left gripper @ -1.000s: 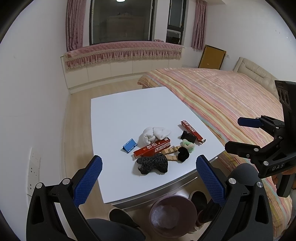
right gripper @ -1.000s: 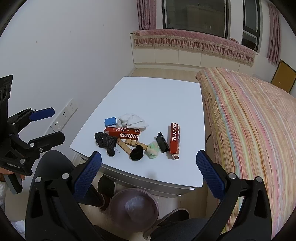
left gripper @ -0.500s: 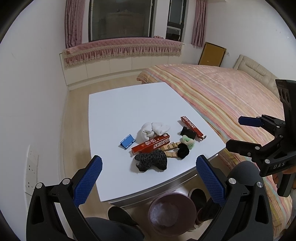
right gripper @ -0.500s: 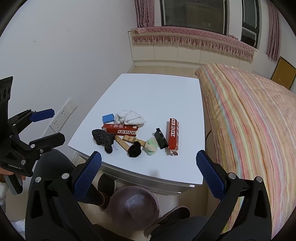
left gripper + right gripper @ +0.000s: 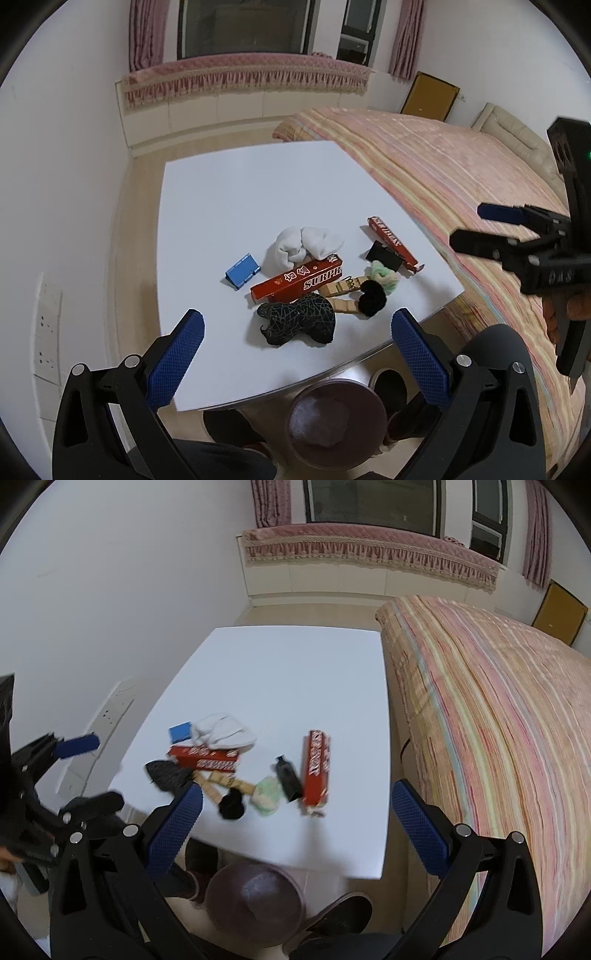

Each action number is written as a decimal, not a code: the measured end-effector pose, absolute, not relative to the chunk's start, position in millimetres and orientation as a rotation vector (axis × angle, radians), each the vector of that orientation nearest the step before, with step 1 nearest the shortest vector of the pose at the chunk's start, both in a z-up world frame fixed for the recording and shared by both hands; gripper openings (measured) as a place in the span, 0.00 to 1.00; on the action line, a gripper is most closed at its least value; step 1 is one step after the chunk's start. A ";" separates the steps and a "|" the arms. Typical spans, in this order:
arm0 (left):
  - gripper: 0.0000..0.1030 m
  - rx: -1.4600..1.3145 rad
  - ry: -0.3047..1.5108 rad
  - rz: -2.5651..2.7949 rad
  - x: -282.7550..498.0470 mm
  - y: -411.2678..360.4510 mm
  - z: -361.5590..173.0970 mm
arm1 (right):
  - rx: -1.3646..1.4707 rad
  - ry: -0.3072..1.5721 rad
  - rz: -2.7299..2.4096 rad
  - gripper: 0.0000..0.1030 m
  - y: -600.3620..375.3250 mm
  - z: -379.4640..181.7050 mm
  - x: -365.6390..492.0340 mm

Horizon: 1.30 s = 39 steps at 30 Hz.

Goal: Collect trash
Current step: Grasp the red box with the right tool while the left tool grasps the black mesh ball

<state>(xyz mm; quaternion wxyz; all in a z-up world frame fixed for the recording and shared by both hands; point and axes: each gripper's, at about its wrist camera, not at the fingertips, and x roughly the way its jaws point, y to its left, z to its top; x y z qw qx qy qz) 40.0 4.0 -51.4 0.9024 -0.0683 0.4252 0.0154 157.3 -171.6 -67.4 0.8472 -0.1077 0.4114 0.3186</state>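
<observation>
Both grippers — left gripper [image 5: 293,354] and right gripper [image 5: 295,818] — hang wide and empty above the trash [image 5: 295,286] heaped near the white worktop's [image 5: 236,206] near edge.

bin [image 5: 330,421]: far rim under table edge | right-wrist view: motion-blurred | box [image 5: 316,767] lettering unreadable

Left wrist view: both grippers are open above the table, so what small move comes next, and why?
Probably lower the left hand-held gripper onto the black mesh wad: it lies nearest the table edge, just ahead of the open fingers, with the bin below.
</observation>
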 end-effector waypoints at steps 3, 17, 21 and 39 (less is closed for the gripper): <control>0.94 -0.160 0.909 0.040 47.5 3.7 -60.4 | -0.229 0.901 0.647 0.97 -166.3 -75.7 178.1; 0.93 -0.232 0.970 0.137 67.3 7.5 -96.2 | -0.212 1.054 0.601 0.77 -137.7 -126.6 240.2; 0.78 -0.243 0.985 0.138 67.7 7.9 -101.4 | -0.212 1.080 0.605 0.68 -135.9 -136.7 243.0; 0.52 -0.249 0.954 0.051 59.5 14.6 -90.4 | -0.219 1.045 0.637 0.18 -143.0 -128.6 227.9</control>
